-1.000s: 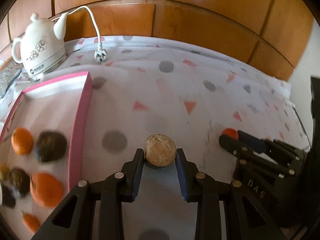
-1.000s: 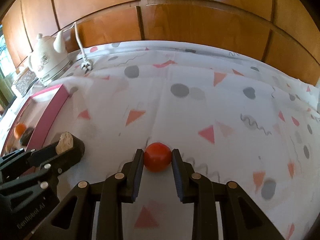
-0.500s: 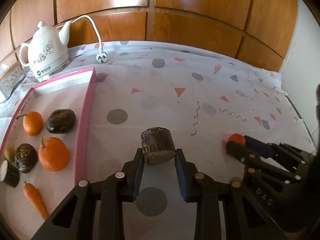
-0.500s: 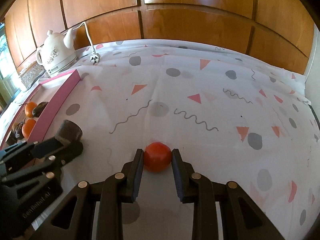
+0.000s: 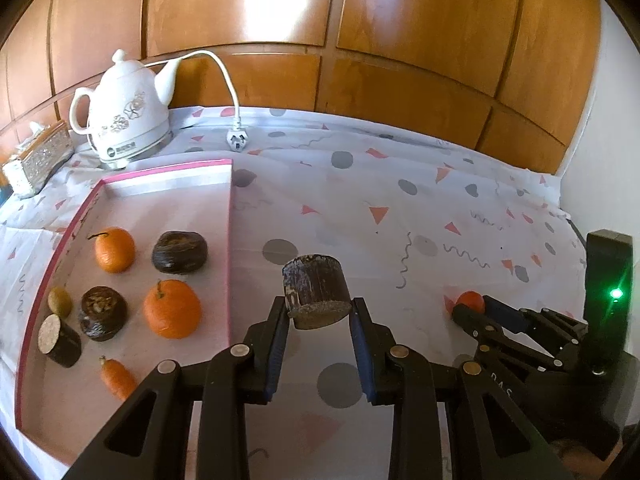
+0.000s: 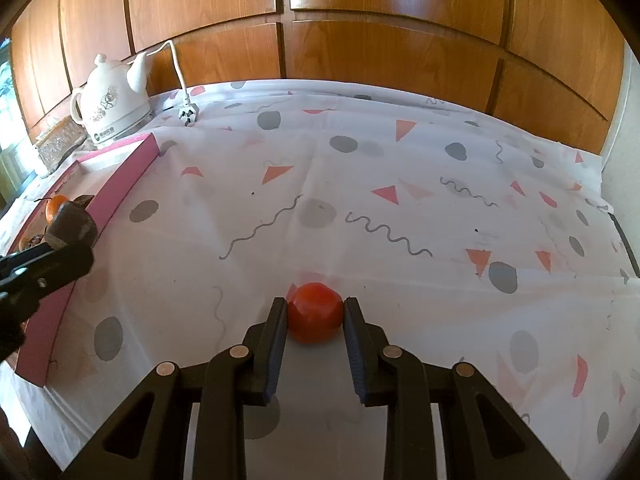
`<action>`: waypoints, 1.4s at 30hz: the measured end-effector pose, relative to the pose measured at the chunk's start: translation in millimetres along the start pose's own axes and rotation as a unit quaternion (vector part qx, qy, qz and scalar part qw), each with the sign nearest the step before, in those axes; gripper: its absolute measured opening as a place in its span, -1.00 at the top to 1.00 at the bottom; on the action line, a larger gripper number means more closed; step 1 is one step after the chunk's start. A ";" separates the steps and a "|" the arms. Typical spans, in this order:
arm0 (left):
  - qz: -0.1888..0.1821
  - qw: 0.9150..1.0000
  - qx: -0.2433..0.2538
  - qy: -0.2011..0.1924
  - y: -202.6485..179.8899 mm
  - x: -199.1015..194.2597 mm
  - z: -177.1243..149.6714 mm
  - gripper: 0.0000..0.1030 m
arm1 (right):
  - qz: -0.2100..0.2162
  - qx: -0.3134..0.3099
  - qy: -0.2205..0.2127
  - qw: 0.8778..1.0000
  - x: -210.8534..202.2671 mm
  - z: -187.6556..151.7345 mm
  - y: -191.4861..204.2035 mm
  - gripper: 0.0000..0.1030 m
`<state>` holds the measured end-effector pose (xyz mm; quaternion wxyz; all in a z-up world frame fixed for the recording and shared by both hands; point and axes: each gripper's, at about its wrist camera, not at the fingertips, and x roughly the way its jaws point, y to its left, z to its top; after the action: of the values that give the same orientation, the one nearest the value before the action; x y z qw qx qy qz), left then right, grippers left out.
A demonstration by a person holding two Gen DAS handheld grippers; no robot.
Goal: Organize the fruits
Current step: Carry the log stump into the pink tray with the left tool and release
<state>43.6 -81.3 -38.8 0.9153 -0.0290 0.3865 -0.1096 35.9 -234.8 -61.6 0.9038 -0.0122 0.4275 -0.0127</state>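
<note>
Dark-brown, a cut fruit stub (image 5: pixel 316 295) sits pinched in my left gripper (image 5: pixel 318 312), lifted just right of the pink tray (image 5: pixel 229 248). My right gripper (image 6: pixel 315 312) clamps a red tomato (image 6: pixel 315 312) over the patterned tablecloth (image 6: pixel 360 184); its body reads "DAS". Farther back stands a white kettle (image 5: pixel 126 128), label unreadable.
</note>
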 end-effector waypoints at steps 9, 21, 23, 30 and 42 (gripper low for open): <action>0.017 0.999 -0.025 -0.024 26.9 -19.3 5.0 0.40 | -0.011 -0.006 0.001 1.000 -1.3 -1.8 2.7 0.45; 0.099 0.987 -0.125 -0.031 138.4 -18.5 22.4 0.39 | -0.020 -0.012 0.006 1.000 0.9 0.1 5.6 0.45; 0.106 0.984 -0.141 -0.030 152.8 -16.3 23.1 0.37 | -0.021 -0.013 0.007 1.000 1.5 0.5 6.2 0.45; 0.128 0.977 -0.165 -0.039 177.3 -21.9 24.0 0.07 | -0.022 -0.012 0.009 1.000 2.2 1.5 6.4 0.45; 0.143 0.977 -0.154 -0.035 160.2 -44.3 2.5 -0.03 | -0.004 -0.015 0.009 1.000 -0.3 6.0 13.2 0.46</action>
<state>43.9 84.6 -28.0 0.9191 -0.1173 0.3665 0.0845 40.5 -221.5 -58.1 0.8996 -0.0271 0.4357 -0.0097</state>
